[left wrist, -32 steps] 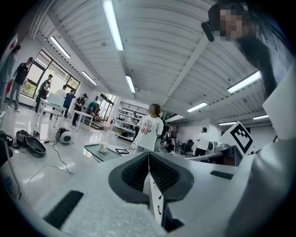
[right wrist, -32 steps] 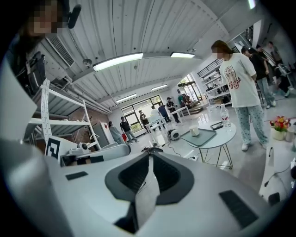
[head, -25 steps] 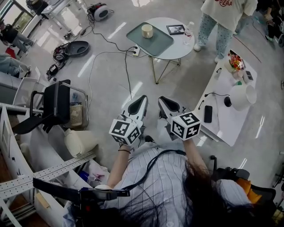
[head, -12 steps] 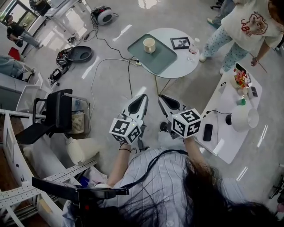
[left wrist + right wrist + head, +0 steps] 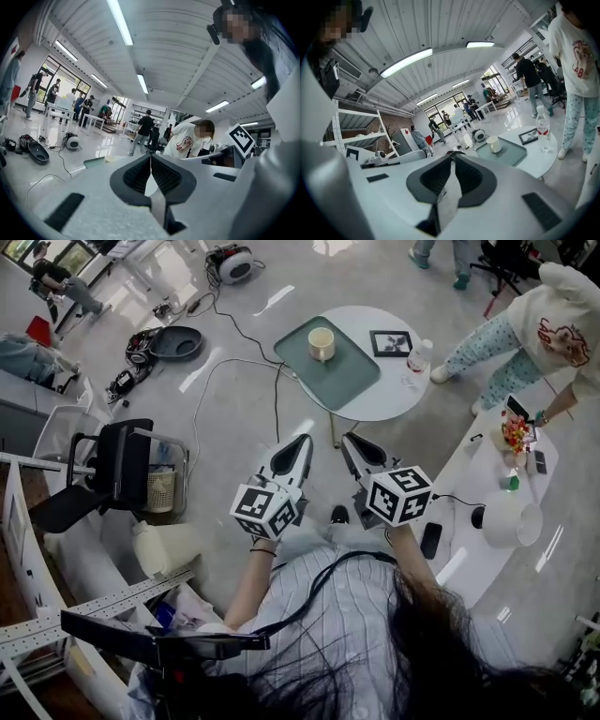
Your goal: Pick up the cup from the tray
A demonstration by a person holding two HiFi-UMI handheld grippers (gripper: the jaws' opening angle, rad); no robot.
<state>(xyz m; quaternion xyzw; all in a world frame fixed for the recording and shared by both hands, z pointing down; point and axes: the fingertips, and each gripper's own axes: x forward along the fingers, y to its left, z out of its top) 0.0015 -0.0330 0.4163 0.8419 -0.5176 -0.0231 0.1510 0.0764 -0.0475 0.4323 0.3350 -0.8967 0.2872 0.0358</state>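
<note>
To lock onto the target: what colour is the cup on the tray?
The cup is cream; the head view shows it best.

The person is wearing a pale pinstriped shirt point(image 5: 323, 624), with long dark hair point(image 5: 450, 652) falling over it and a black cable point(image 5: 317, 593) crossing it. The white left gripper point(image 5: 302, 442) and right gripper point(image 5: 350, 440) are each carrying a black-and-white marker cube point(image 5: 265, 512).

Looks like an open-plan lab or workshop hall: ribbed ceiling with strip lights point(image 5: 121, 21), glossy grey floor point(image 5: 234, 409), loose cables point(image 5: 277, 401) across it, white worktables point(image 5: 56, 112) by tall windows point(image 5: 61, 77), metal shelving point(image 5: 361, 126), office chair point(image 5: 117, 470), several people point(image 5: 145, 126) standing about behind.
</note>
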